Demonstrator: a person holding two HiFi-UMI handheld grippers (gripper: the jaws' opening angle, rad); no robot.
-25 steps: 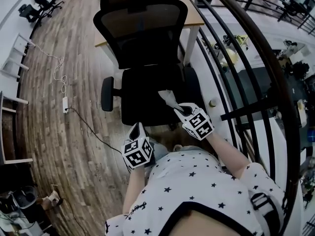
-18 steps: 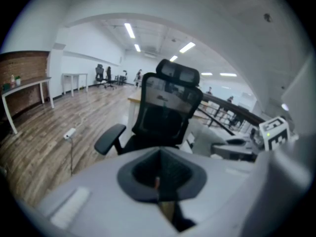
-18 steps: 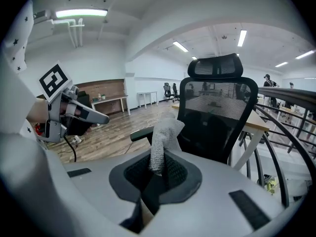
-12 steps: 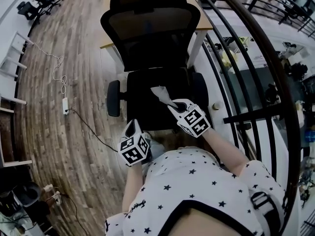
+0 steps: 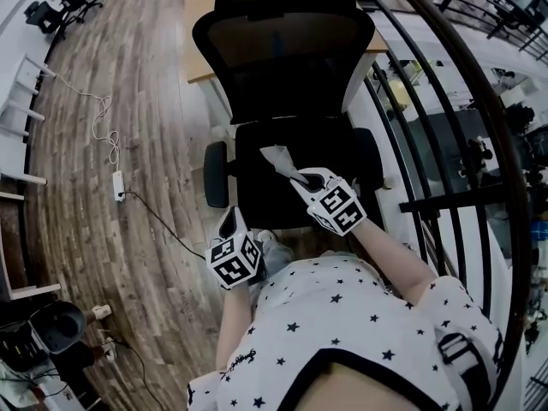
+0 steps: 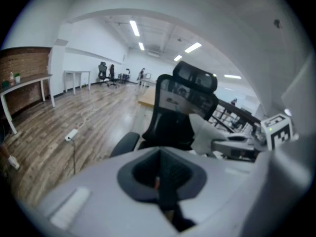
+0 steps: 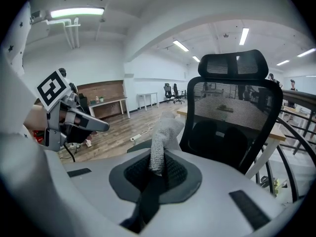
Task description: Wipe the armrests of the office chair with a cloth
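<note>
The right claw (image 5: 305,179) is closed on a cloth (image 5: 278,157), with its jaws pinching the lower end. The cloth is pale and knitted, bunched into a crumpled twist that stands up out of the claw (image 7: 154,174), as the right gripper view shows (image 7: 161,135). The left claw (image 5: 228,223) is empty, with its jaws together (image 6: 160,179). It is held lower and to the left of the right claw.

Straight ahead of both claws is a black chair (image 5: 287,67) with a mesh back and a headrest. The cloth hangs over the front of its seat (image 5: 330,157), and whether the two touch is not clear. An armrest (image 5: 216,174) lies just left of the right claw and ahead of the left one. The other armrest (image 5: 371,165) is near the right claw's right side.

The floor (image 5: 111,101) is wood plank. On it, left of the left claw, a power strip (image 5: 119,186) lies with a cable. A table (image 5: 202,32) stands beyond the chair back.

Close on the right of the right claw runs a dark railing (image 5: 445,110), so that side is tight. To the left of the left claw the floor lies open, and the left gripper view shows a long hall there.
</note>
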